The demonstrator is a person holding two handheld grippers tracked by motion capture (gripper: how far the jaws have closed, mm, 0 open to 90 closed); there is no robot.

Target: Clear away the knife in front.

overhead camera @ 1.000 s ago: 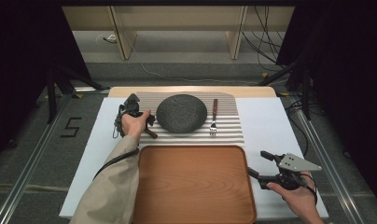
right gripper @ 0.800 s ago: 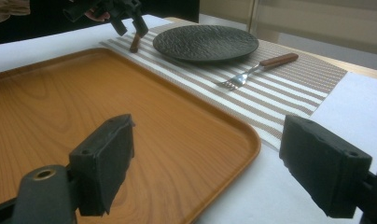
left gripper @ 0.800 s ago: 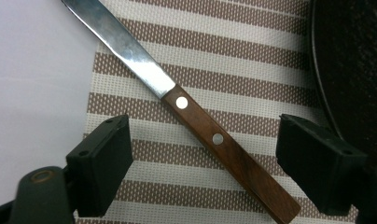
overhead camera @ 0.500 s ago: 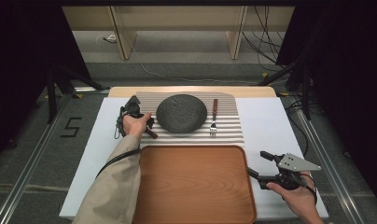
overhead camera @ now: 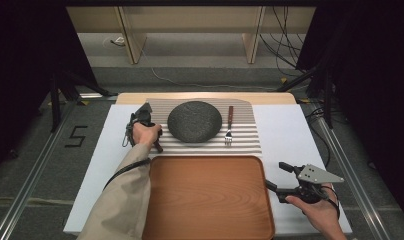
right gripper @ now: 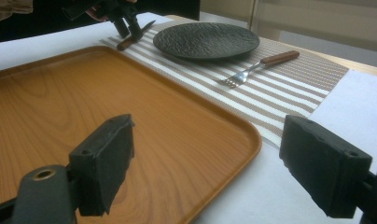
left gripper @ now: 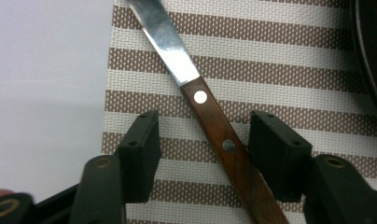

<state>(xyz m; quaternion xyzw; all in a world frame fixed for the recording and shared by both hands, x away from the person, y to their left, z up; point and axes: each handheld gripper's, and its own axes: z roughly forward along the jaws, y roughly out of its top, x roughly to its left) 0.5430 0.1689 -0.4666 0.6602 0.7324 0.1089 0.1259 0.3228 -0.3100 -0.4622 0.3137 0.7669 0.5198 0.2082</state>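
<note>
The left gripper point(left gripper: 203, 154) has been closing, jaws either side of the knife point(left gripper: 214, 126) handle but not touching; knife lies on the mat point(left gripper: 280, 74) left of the plate point(overhead camera: 195, 121); the right gripper point(right gripper: 207, 172) hangs open by the tray point(right gripper: 107, 112).

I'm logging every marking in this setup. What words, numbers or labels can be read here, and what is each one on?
"5": a dark numeral on the grey floor left of the table, marked at in the high view.
No other text reads: the knife, fork, plate, striped mat and tray carry no lettering, and neither do the black pads in the gripper views.
</note>
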